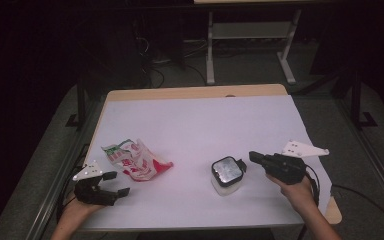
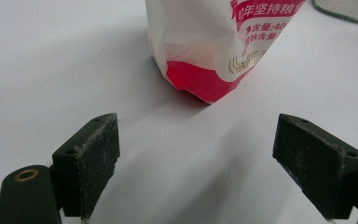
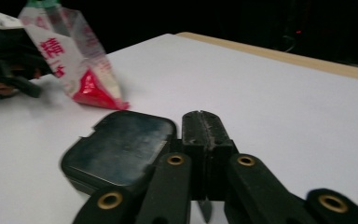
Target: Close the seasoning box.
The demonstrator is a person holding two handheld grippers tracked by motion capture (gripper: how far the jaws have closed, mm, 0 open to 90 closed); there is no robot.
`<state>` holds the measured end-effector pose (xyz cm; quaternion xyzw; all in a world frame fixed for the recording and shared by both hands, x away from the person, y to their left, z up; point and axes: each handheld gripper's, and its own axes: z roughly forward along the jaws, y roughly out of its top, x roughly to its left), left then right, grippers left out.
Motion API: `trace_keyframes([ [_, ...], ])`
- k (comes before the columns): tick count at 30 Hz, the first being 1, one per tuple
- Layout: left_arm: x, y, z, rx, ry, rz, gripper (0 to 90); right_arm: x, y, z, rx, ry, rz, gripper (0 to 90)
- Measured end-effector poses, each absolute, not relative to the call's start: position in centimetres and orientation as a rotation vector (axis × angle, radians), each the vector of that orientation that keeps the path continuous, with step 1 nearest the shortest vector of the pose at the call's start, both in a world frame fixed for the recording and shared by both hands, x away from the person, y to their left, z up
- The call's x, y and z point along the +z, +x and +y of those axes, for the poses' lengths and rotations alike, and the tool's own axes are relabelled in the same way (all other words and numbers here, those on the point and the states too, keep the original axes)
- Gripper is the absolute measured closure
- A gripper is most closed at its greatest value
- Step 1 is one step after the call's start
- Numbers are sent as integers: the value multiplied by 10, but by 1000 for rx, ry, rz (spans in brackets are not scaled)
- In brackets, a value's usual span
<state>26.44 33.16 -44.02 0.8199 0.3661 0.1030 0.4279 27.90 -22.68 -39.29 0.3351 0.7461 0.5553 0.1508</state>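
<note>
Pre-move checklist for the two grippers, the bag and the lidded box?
1. Left gripper open: ok, jaws wide apart, nothing between them.
2. Crumpled red-and-white plastic bag ahead of left gripper, apart from it: ok.
3. Right gripper shut: ok, jaws together, nothing visibly between them.
4. Small clear box with dark square lid beside right gripper's tip: ok; touching or not, cannot tell.
5. Lid seated on box: ok, lies flat.
6. White table cover between bag and box bare: ok.
</note>
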Motion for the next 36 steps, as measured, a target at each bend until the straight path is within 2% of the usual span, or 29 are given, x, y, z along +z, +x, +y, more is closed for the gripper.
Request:
trace_keyframes([
  [2, -439, 264, 333, 255, 2049, 910, 141, -395, 280, -233, 1561, 1000, 2107, 655],
  [5, -437, 262, 332, 249, 2048, 906, 139, -399, 282, -241, 1526, 1050, 2087, 517],
  [17, -437, 262, 334, 254, 2031, 907, 138, -423, 295, -256, 1366, 1139, 2079, 242],
  [22, -437, 263, 335, 268, 2028, 904, 138, -438, 301, -263, 1359, 1176, 2068, 214],
  [36, -439, 266, 332, 259, 2034, 900, 138, -445, 303, -265, 1323, 1206, 2050, 210],
])
